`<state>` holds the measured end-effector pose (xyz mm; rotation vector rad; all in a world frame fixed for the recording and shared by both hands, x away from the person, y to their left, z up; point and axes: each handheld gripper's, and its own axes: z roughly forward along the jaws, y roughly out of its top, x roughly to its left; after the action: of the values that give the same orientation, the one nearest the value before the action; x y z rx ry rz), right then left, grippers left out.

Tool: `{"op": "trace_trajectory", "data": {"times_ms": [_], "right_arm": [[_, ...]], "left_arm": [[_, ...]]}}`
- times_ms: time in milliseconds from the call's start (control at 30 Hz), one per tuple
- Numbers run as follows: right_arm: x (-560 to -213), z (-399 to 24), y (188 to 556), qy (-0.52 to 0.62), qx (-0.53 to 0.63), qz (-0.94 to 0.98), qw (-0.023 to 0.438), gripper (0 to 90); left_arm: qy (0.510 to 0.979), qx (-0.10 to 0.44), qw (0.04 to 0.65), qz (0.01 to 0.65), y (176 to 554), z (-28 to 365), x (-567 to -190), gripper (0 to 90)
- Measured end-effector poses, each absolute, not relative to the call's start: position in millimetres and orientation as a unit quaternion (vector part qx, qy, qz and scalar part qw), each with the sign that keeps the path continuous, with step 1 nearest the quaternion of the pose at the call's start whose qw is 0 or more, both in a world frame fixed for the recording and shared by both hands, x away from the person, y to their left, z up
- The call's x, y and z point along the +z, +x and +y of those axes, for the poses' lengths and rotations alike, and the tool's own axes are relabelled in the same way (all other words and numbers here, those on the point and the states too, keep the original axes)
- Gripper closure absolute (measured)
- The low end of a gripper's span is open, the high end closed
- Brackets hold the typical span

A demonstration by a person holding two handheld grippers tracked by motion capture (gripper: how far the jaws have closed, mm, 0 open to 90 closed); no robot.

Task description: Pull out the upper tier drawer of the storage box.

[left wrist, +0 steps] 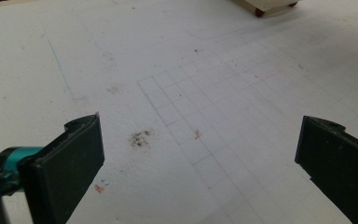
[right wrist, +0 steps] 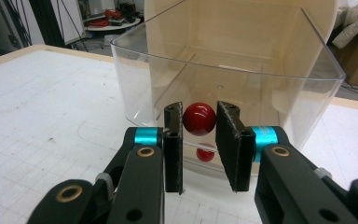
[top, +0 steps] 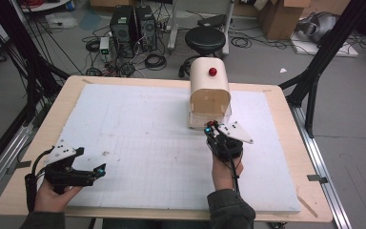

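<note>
The left gripper rests at the near left corner of the white foam board, held in the person's left hand. Its jaws stand wide apart in the left gripper view, with nothing between them and only the gridded board surface below; its tips point toward the middle of the board. The right gripper, held in the person's right hand, sits farther in, right of centre, and points away from the person at the box. Its jaws are drawn in onto the red knob: both black pads press against the sides of the ball, one on each side. The knob is fixed to the front of the clear plastic drawer, which is the near end of the cream box. A red reflection of the knob shows in the clear wall just below it. In the high view the drawer stands partly out of the box toward the person, so that its clear front lies just ahead of the gripper tips. The box has an arched top and its long axis runs from near to far, with the open drawer end facing the person. A second red knob sits on the arched top toward the far end. The box stands on the far right part of the board, well apart from the left gripper.
</note>
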<state>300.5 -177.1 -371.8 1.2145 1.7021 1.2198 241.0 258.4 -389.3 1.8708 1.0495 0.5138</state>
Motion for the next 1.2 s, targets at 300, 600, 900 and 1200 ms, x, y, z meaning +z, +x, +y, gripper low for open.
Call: {"op": "trace_trajectory", "data": {"times_ms": [300,600,900,1200], "right_arm": [[-372.6,-177.0,298.2,0.466,0.473,0.657,0.356,72.2],[-376.6,-177.8,297.3,0.468,0.476,0.656,0.352,67.4],[-378.3,-185.0,292.8,0.465,0.488,0.656,0.340,61.5],[-380.8,-199.1,295.1,0.455,0.507,0.680,0.272,39.2]], "left_arm": [[0.758,0.207,0.449,0.425,240.7,259.0,-389.2,1.7],[0.759,0.208,0.449,0.423,240.8,259.7,-388.8,1.7],[0.758,0.208,0.450,0.423,240.8,259.8,-388.6,1.7],[0.758,0.205,0.452,0.424,240.9,260.1,-388.7,1.7]]}}
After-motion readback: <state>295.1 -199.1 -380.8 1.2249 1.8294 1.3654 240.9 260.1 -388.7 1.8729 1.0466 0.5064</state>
